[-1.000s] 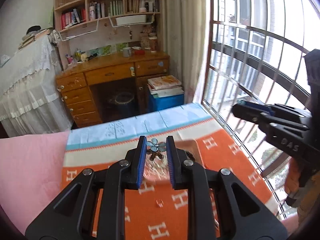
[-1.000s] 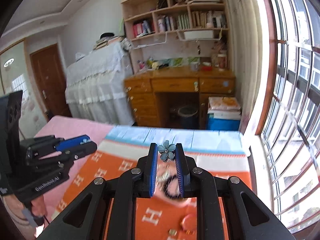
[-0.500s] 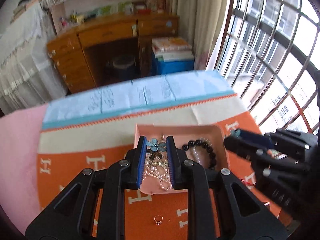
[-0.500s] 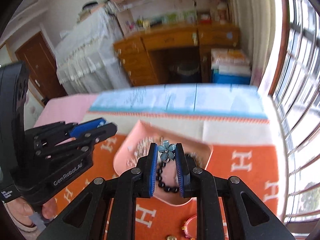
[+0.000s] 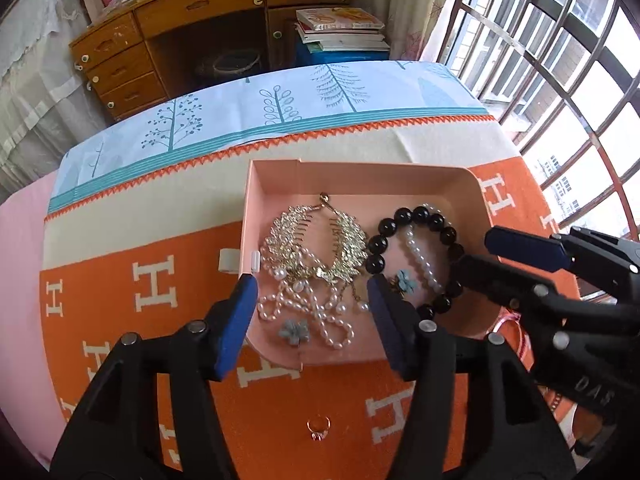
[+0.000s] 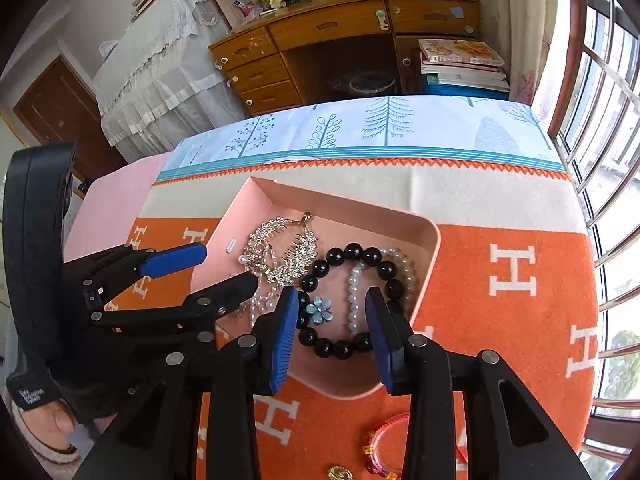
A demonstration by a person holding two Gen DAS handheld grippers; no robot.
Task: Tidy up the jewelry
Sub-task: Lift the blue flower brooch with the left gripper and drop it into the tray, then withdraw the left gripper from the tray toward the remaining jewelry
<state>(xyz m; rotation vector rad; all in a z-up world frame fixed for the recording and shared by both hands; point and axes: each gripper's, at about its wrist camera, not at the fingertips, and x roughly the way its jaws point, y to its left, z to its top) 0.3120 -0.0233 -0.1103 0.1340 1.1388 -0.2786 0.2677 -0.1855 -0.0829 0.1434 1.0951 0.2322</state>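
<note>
- Left wrist view: I am holding my left gripper (image 5: 310, 308) over the near end of the pink tray (image 5: 482, 196), which is lying on the orange blanket (image 5: 132, 276). Its jaws have just been opening and are now standing apart, pressing on nothing.
- A pale blue flower earring (image 5: 295, 331) is lying loose on the tray floor between the jaws, beside the pearl strand (image 5: 320, 312).
- A gold leaf comb (image 5: 320, 240) is resting further in, and a black bead bracelet (image 5: 416, 258) is ringing a second blue flower earring (image 5: 405, 282).
- My right gripper (image 5: 476, 252) is reaching in from the right, over the bracelet.
- A small ring (image 5: 319, 427) is sitting on the blanket, outside the tray.
- Right wrist view: my right gripper (image 6: 332, 312) is hanging over the tray's (image 6: 434, 236) near right part. Its jaws have also just been opening and are gripping nothing.
- The second flower earring (image 6: 319, 309) is lying free on the tray floor inside the black bead bracelet (image 6: 352, 254), next to a white pearl bracelet (image 6: 354, 300).
- My left gripper (image 6: 224, 270) is coming in from the left, over the comb (image 6: 282, 254) and pearls.
- A pink bangle (image 6: 390, 446) is lying on the blanket (image 6: 512, 304) in front of the tray.
</note>
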